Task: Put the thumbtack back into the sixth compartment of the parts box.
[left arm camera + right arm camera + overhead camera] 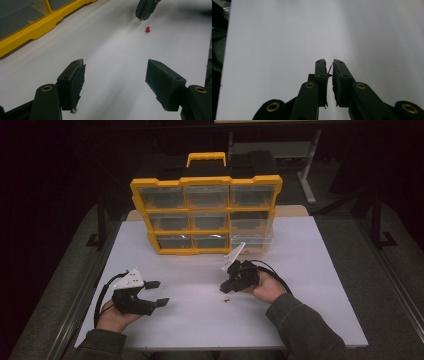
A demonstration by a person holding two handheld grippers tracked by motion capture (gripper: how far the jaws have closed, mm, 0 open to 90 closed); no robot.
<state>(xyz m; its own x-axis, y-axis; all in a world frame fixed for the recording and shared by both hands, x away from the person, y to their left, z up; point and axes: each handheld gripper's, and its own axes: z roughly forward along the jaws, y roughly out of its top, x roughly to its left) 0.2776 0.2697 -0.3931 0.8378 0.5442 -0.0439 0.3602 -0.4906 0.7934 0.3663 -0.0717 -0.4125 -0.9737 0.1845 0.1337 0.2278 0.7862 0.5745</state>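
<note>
A: Start nearest the person. How many grippers?

B: Two. The left gripper point(152, 293) rests low at the near left of the white table point(310, 285), its jaws standing wide apart with nothing between them. The right gripper point(226, 288) sits near the middle, jaws drawn almost together and pinching a red pushpin point(329, 74).

A: So one pin?

B: Two red pins. One is clamped between the right gripper's pads; in the left gripper view it peeks out at the jaw tips. A second pushpin point(147, 29) lies loose on the table just beside those tips, well apart from the left gripper.

A: And farther back?

B: One yellow organizer point(206, 181) stands upright at the far side, with nine clear drawers in three rows of three and one handle on top.
</note>
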